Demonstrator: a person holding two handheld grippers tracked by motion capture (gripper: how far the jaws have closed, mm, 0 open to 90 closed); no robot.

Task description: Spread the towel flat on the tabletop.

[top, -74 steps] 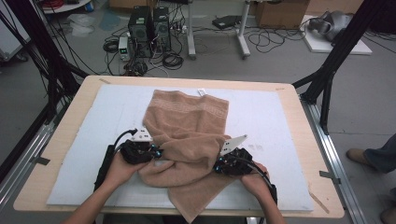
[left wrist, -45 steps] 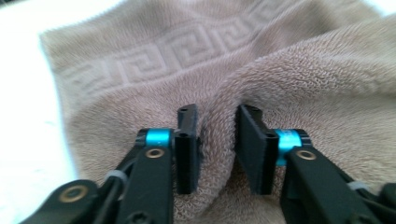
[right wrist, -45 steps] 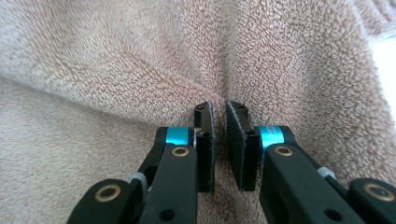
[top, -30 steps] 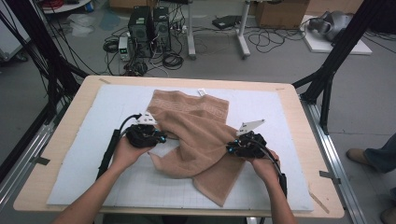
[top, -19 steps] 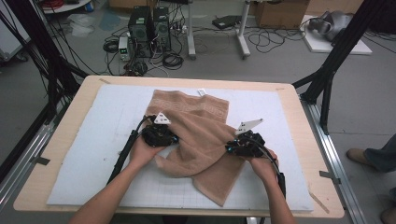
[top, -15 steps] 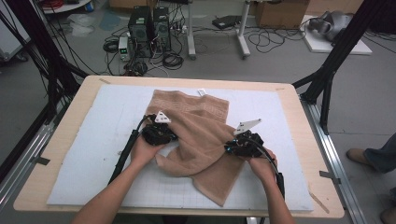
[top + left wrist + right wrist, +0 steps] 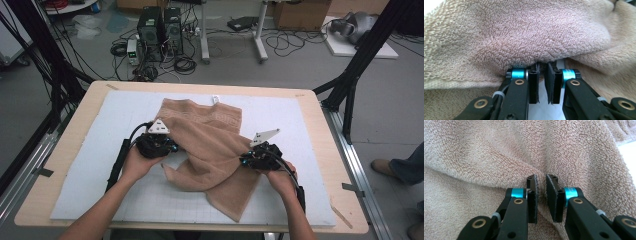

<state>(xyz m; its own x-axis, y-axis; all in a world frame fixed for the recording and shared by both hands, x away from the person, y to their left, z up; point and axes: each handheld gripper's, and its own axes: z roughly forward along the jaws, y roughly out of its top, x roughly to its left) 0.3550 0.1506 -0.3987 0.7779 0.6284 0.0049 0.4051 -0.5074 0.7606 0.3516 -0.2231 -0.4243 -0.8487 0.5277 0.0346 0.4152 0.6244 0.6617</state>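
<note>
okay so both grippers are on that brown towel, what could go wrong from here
1. The left gripper pinches only a thin fold at the towel edge, so it might slip out.
2. The towel lies bunched and twisted, so pulling could set a crooked fold.
3. The right gripper may grab extra layers.

We record a tan terry towel [image 7: 499,152], creased in diagonal folds. Our right gripper [image 7: 541,195] rises from below, its black jaws nearly together and pinching a ridge of the cloth, with blue collars behind the pads.
</note>
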